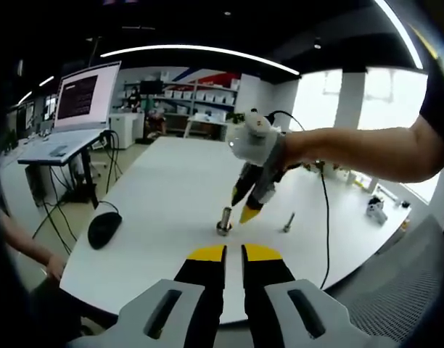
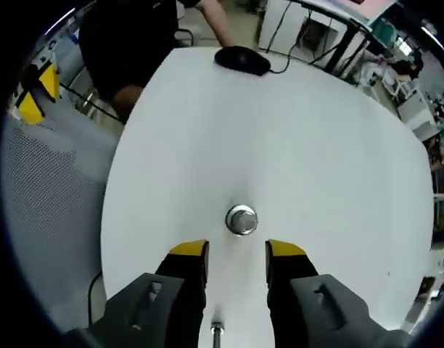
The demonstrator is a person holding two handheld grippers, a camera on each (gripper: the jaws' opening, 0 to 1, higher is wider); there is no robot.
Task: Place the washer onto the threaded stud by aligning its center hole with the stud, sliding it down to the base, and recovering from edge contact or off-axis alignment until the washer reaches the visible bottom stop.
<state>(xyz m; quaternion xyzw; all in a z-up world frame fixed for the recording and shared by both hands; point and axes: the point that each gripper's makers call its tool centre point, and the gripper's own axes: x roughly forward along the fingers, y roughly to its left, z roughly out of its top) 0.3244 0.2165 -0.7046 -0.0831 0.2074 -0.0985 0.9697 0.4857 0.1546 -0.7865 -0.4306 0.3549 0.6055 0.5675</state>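
The threaded stud point(image 1: 224, 220) stands upright on the white table point(image 1: 171, 188), shiny metal with a wider ring at its foot. From straight above in the right gripper view, the stud point(image 2: 241, 220) shows as a bright disc with a metal ring around it; I cannot tell the washer from the base. My right gripper point(image 2: 237, 250) hangs open just above and beside the stud, with nothing between its yellow tips. In the left gripper view, a hand holds that right gripper point(image 1: 245, 206) tip-down close to the stud's right side. My left gripper point(image 1: 234, 253) stays low at the near table edge, jaws nearly together and empty.
A loose bolt point(image 1: 288, 222) lies to the right of the stud and also shows as the bolt point(image 2: 217, 333) between the right jaws' bases. A black mouse point(image 1: 104, 228) sits at the left edge; a cable point(image 1: 326, 217) crosses the right side. A person stands by the table.
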